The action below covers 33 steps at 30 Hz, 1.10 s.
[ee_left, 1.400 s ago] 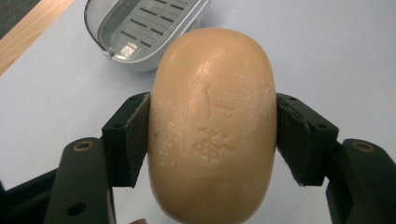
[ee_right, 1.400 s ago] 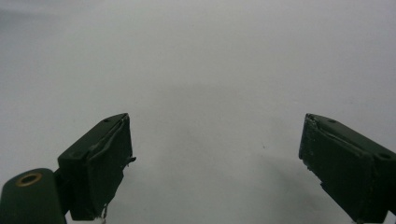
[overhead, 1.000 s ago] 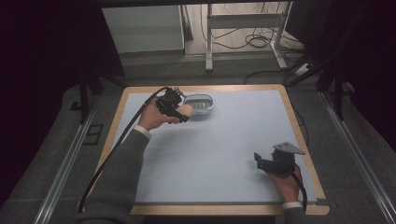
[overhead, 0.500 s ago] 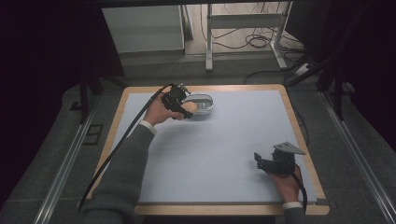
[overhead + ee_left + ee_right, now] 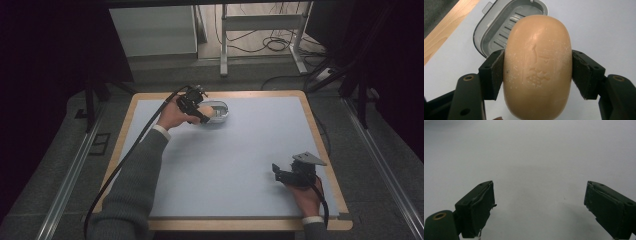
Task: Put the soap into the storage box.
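- Soap bar [image 5: 537, 67], tan and oval with a stamped emblem on its face, sits clamped between the two black fingers [image 5: 491, 75] of the left gripper [image 5: 196, 107]; each finger presses flat against one long side of the bar.
- Left gripper is at the far left of the worktop [image 5: 250, 165], held by the person's left hand [image 5: 172, 116], with its cable [image 5: 125, 165] trailing back toward the near edge.
- Grey soap dish [image 5: 499, 32] lies just beyond the bar in the left gripper view, its ribbed inside showing; in the high view the dish [image 5: 220, 111] is just right of the gripper. Whether the bar touches the dish cannot be told.
- Right gripper [image 5: 287, 176] is near the right near corner of the worktop, held in the right hand [image 5: 305, 192], well apart from the dish.
- Its fingers [image 5: 477, 207] stand wide apart with nothing between them, only the pale blue mat [image 5: 536, 157] beyond.
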{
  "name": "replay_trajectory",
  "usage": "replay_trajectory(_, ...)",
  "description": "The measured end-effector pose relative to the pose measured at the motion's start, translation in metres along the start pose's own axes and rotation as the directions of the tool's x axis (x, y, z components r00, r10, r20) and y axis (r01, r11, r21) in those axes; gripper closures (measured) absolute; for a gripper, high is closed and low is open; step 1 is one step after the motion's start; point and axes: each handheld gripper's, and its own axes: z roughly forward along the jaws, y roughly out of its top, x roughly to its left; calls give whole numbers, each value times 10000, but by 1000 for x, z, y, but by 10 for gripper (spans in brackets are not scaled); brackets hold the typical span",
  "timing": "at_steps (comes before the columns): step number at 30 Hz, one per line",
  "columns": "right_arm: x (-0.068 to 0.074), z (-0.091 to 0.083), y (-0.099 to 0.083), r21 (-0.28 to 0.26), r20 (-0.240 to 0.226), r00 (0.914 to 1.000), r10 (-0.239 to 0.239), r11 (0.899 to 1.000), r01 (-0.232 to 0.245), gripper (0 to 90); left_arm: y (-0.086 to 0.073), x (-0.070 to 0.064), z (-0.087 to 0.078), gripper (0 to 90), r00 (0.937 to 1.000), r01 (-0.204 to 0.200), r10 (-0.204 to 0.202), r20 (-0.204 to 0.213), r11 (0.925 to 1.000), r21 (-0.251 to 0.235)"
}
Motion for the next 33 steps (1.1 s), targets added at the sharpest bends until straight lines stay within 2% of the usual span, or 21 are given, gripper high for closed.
replay_trajectory(9, -1, 0, 0, -39, -25, 10000, 29, 10000, -29, 96, 12, 5, 13, 326, 9998, -181, 181, 2, 9996, 212)
replay_trajectory(14, -1, 0, 0, -39, -36, 10000, 40, 10000, -40, 96, 17, 9, 18, 326, 9998, -177, 177, 10, 9997, 157)
replay_trajectory(29, 0, 0, 0, -25, 14, 10000, 57, 10000, -57, 96, 38, 23, 42, 326, 9987, -443, 434, 255, 9983, 365)
replay_trajectory(33, 0, 0, 0, -20, 17, 10000, 61, 10000, -61, 96, 40, 24, 45, 325, 9984, -552, 546, 123, 9971, 529)
